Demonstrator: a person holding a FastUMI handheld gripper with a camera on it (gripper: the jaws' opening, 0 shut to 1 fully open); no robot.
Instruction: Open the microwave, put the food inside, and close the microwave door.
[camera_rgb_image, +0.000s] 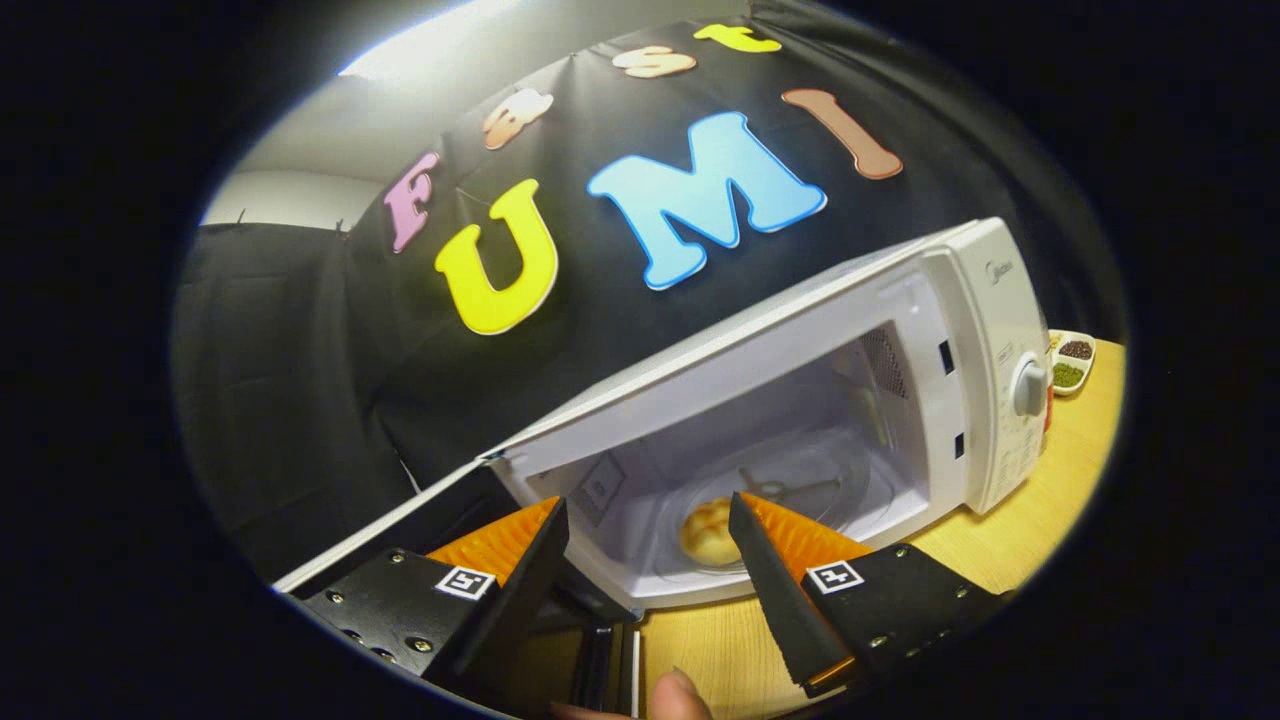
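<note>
Your gripper (648, 525) is spread wide, holding nothing. The bun (708, 533) lies beyond the fingers inside the open microwave (930, 400). It looks round; no clear long axis.

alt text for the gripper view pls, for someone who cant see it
An open white microwave sits on a wooden table with a bread roll on the glass plate inside, its door swung wide. The gripper is open and empty, its fingers just in front of the opening. A small dish of seeds sits beyond the microwave.
</note>
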